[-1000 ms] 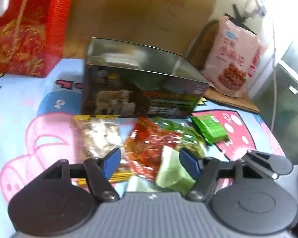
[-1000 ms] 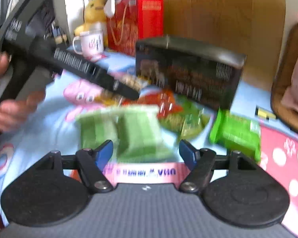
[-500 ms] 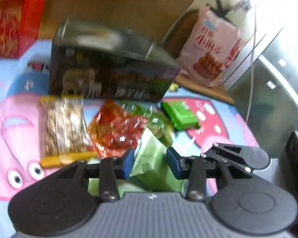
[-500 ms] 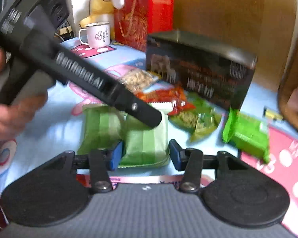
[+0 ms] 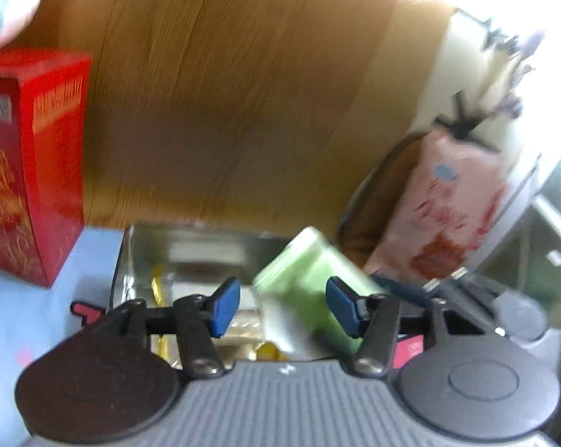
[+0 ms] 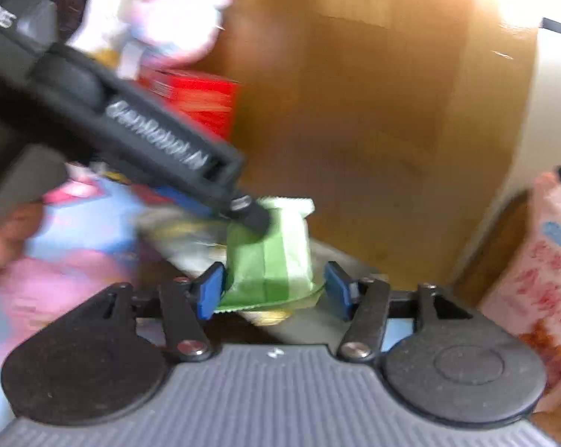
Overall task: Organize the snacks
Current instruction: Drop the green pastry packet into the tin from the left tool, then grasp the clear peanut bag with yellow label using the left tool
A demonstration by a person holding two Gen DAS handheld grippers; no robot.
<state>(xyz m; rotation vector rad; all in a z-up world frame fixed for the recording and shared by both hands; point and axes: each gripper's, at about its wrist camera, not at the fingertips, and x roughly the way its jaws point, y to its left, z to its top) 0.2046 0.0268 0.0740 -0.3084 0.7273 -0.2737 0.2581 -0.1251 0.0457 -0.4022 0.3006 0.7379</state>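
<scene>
A light green snack packet (image 5: 302, 272) hangs blurred over the open metal tin (image 5: 131, 260), between the pads of my left gripper (image 5: 284, 307). The left jaws are opening: the left pad stands apart from the packet, the right pad lies just in front of it. In the right wrist view the same green packet (image 6: 276, 257) sits between the pads of my right gripper (image 6: 273, 290), whose jaws are also opening, with a gap at the right pad. A left finger (image 6: 248, 214) touches the packet's top corner. A right finger (image 5: 403, 288) shows beside the packet.
Gold-wrapped sweets (image 5: 269, 350) and other packets lie inside the tin. A red box (image 5: 30, 171) stands at the left on the cartoon tablecloth (image 5: 30, 316). A pink snack bag (image 5: 459, 216) leans at the right. A wooden panel (image 5: 224, 111) rises behind. A person's hand (image 6: 4, 238) holds the left gripper.
Both grippers closed around a green packet on the table, then rose and moved forward with it to above the tin. Their jaws now stand wider than half a second ago.
</scene>
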